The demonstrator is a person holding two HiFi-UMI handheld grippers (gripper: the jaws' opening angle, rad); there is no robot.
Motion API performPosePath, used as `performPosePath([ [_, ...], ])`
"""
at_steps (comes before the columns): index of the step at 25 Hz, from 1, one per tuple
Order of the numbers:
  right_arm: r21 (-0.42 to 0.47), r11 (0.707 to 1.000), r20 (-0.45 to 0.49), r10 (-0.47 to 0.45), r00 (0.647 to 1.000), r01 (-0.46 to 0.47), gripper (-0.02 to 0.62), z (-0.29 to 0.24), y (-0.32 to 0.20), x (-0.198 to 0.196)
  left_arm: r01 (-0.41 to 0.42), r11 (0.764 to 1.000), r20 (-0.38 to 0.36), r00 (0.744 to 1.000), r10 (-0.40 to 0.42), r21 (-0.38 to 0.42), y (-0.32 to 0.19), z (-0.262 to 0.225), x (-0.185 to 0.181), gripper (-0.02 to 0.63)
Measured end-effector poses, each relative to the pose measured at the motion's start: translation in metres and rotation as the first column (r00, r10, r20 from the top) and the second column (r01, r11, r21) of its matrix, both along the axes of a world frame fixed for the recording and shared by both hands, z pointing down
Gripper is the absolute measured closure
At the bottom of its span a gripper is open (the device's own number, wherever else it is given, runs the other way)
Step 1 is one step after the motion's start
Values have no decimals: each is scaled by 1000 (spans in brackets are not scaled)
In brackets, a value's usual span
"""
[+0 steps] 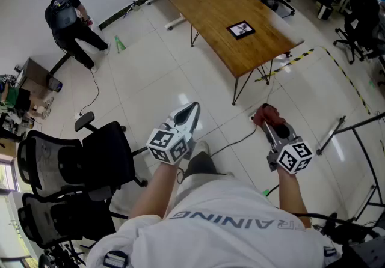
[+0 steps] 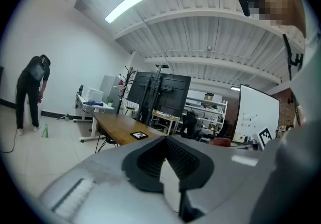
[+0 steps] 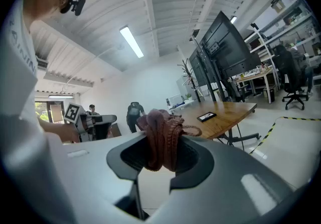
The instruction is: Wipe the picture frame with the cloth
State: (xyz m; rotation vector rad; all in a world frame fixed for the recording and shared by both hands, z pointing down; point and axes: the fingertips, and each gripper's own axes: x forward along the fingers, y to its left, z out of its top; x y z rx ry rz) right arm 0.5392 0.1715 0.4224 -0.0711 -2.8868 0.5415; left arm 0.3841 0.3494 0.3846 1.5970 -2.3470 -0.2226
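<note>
A black picture frame (image 1: 241, 29) lies flat on the wooden table (image 1: 204, 5) far ahead; it also shows small in the left gripper view (image 2: 139, 135) and the right gripper view (image 3: 206, 116). My right gripper (image 1: 264, 118) is shut on a bunched dark red cloth (image 3: 161, 136), which pokes out at the jaw tips (image 1: 269, 115). My left gripper (image 1: 190, 113) is held beside it, jaws closed together with nothing between them (image 2: 164, 153). Both grippers hang over the tiled floor, well short of the table.
Black office chairs (image 1: 72, 164) stand at my left. A person in dark clothes (image 1: 69, 20) bends down at the far left wall. Yellow-black tape (image 1: 295, 59) marks the floor by the table's near end. A cable (image 1: 231, 143) runs across the floor between the grippers.
</note>
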Motion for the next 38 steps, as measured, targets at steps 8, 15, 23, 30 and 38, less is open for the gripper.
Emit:
performPosePath([
  [8,25,1000,5,17,1000,-17,481,6,-32,-57,20,999,32,999,-22,34,-25,5,-68,600],
  [15,48,998,-23,-28,999,29,481,4,-27,-180,82,996,-3,997,-82,45,-13,14,-187,600],
  [23,130,989,56,-75,996,67,482,-36,-32,-358,137,990,60,988,-139,36,4,-7,-339,600],
  [30,100,992,11,-73,997,71,482,-29,-55,-446,145,989,46,988,-146,25,-12,-3,-428,600],
  [38,69,997,-5,-27,1000,27,480,-8,-114,-516,127,992,11,992,-127,20,-69,17,-508,600],
])
